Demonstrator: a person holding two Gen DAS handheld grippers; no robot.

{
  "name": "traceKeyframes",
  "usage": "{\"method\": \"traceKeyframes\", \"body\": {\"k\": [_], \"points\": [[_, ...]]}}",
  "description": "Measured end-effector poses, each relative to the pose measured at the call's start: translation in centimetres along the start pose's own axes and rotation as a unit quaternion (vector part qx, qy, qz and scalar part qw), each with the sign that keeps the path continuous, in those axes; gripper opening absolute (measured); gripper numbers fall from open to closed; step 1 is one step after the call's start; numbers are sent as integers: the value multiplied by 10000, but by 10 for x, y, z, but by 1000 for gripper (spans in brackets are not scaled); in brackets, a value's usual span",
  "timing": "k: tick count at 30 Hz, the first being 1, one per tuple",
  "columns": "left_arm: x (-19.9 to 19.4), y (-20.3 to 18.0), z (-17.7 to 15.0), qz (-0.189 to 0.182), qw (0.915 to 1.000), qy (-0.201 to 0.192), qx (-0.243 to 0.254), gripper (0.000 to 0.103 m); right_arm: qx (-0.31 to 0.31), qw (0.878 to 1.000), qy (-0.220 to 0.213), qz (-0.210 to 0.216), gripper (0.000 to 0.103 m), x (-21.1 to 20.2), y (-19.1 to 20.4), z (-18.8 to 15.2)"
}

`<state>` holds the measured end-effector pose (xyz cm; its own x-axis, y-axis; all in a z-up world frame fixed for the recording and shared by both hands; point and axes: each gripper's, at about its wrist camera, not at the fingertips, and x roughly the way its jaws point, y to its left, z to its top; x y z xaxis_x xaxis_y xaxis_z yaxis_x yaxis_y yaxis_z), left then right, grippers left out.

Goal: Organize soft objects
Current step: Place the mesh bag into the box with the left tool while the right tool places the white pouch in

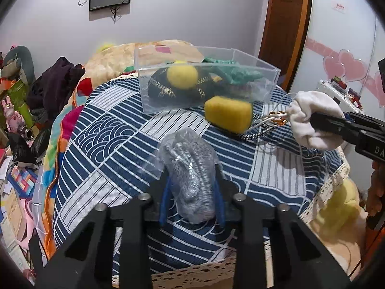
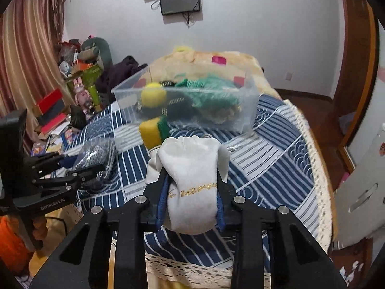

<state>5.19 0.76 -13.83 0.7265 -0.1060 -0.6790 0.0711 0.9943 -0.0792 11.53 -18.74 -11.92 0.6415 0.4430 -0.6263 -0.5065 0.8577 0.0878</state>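
My left gripper (image 1: 192,183) is shut on a grey knitted item in a clear plastic bag (image 1: 190,166), held above the blue patterned tablecloth (image 1: 101,130). My right gripper (image 2: 192,183) is shut on a white cloth pouch (image 2: 192,168) with gold lettering; the pouch also shows in the left wrist view (image 1: 312,118). A clear plastic box (image 1: 204,82) at the far side holds a yellow ball (image 1: 182,74), a black item and a green knitted item (image 1: 231,72). A yellow sponge (image 1: 228,113) lies in front of the box.
A braided cord with a metal clasp (image 1: 269,122) lies on the cloth beside the sponge. Behind the table is a bed with a beige blanket (image 2: 216,60). Clutter of boxes and toys (image 2: 72,84) is piled at the left. A wooden door frame (image 2: 356,48) is at the right.
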Motion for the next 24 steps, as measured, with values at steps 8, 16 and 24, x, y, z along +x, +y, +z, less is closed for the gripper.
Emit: {"method": "traceKeyframes", "body": {"k": [8,16,24], "points": [[-18,3,19,-35,9993,-365,-73,25,37,9993,-346,-119,29,-13,-2,14],[-32,9,53,35,9964,-838,-73,25,141,9965,-808,-174,29,-22,-8,36],[-29,16,95,191,9927,-1188,-105,25,174,9914,-1264,-275,30,-22,-9,66]]}}
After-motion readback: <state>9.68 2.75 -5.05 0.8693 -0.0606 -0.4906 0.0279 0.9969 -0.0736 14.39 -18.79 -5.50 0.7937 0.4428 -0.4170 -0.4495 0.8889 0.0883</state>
